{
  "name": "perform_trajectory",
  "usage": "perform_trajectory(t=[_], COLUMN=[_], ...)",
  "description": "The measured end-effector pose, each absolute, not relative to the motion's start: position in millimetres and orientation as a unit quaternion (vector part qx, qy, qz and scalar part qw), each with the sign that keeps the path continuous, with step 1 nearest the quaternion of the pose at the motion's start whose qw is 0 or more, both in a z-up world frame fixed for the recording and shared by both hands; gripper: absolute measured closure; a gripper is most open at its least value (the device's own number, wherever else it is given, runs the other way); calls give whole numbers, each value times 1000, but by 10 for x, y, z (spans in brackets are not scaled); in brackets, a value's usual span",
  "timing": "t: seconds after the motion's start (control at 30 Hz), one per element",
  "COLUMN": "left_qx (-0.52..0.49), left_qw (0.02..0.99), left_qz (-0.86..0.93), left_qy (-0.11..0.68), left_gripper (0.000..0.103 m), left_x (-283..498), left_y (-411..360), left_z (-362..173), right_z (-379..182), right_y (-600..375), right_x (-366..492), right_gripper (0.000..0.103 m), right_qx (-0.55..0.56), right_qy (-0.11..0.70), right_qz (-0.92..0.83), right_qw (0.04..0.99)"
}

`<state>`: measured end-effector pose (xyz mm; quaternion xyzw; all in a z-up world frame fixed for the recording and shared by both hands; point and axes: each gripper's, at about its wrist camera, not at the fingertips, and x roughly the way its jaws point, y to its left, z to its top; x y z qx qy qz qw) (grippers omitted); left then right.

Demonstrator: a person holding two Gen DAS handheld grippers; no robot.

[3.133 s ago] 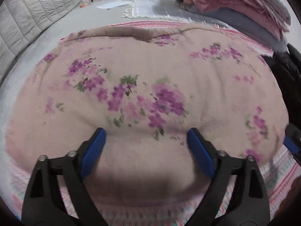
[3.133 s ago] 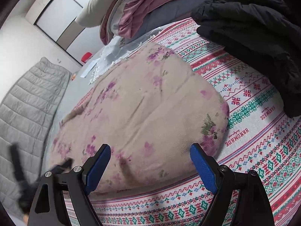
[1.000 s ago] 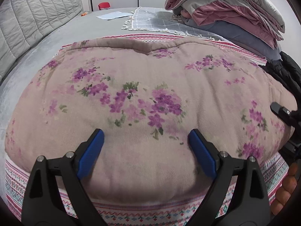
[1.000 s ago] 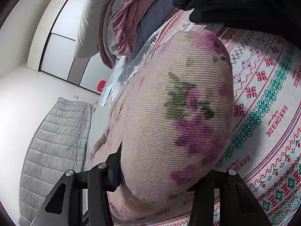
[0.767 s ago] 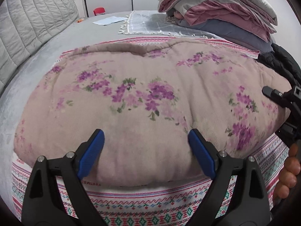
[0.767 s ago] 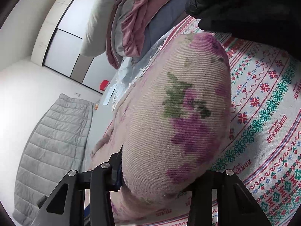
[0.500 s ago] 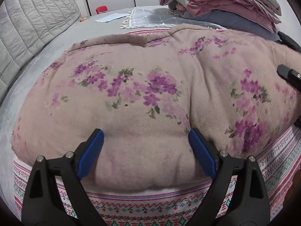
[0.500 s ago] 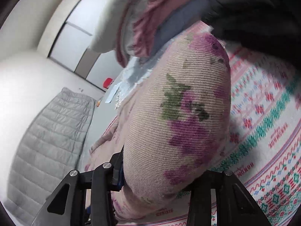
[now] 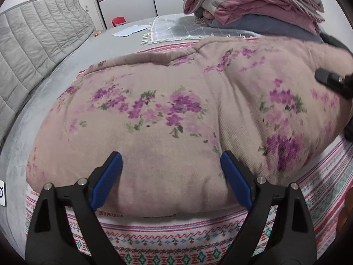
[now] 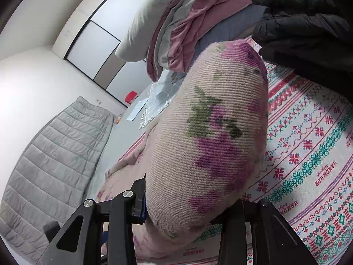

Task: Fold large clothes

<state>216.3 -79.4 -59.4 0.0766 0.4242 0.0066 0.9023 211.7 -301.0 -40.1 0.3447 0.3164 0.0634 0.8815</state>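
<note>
Two tools are in view, one held in each hand. We find the left tool with its blue pads spread wide, poised at the near edge of the folded floral garment; the pads stand just beside the cloth's lower bulge and we cannot tell whether they touch it. The right tool pinches a thick fold of the same garment; the cloth fills the gap between its black arms and bulges toward 12 o'clock in the right wrist view. The pads themselves are hidden by the fabric. In the left wrist view we see that tool's black tip at 3 o'clock, against the raised corner of the garment.

The garment is beige-pink with purple flowers and green leaves. It lies on a patterned blanket with red, green and white bands, which covers part of the grey bed. Its right-hand corner is lifted off the blanket; the rest lies flat.

At 1 o'clock in the left wrist view we note a pile of bedding in pink, grey and white. A fringed grey cloth lies at 12 o'clock beyond the garment. A quilted grey headboard stands at 10 o'clock. A black padded jacket lies at 2 o'clock in the right wrist view, on the blanket just beside the lifted corner.
</note>
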Motion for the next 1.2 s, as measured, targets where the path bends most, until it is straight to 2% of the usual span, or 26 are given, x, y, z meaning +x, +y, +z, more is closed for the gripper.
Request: perform_trajectory(t=[0.1, 0.47, 0.53, 0.67, 0.77, 0.83, 0.93, 1.0, 1.1, 1.2], left_qx=[45, 37, 11, -61, -145, -195, -275, -292, -317, -396], left_qw=[901, 906, 899, 910, 887, 872, 853, 852, 848, 831], left_qz=[-2, -66, -81, -68, -45, -52, -86, -90, -71, -35], left_qy=[432, 417, 430, 405, 437, 446, 436, 426, 419, 388], left_gripper=[12, 12, 12, 12, 12, 16, 16, 16, 16, 17], left_x=[2184, 2039, 2097, 2157, 2319, 2387, 2394, 2380, 2349, 2238], left_y=[-712, -468, -372, 78, 649, 934, 1243, 1383, 1664, 2191], left_z=[-626, -534, -464, -251, -388, -458, -414, -355, -316, -284], right_z=[-378, -348, -332, -382, -466, -448, -202, -12, 367, 654], right_y=[-2947, -2878, -2856, -2880, -2929, -2884, -2653, -2457, -1929, -1161], right_x=[2122, 2163, 2158, 2183, 2216, 2233, 2279, 2311, 2354, 2279], right_gripper=[65, 65, 66, 66, 66, 66, 66, 66, 67, 69], right_qx=[329, 310, 300, 300, 312, 301, 237, 189, 75, -82], right_qy=[314, 313, 313, 328, 344, 347, 346, 337, 297, 226], right_qz=[61, 45, 39, 19, -4, -17, -41, -53, -69, -49], right_qw=[889, 897, 900, 895, 886, 888, 907, 921, 949, 969])
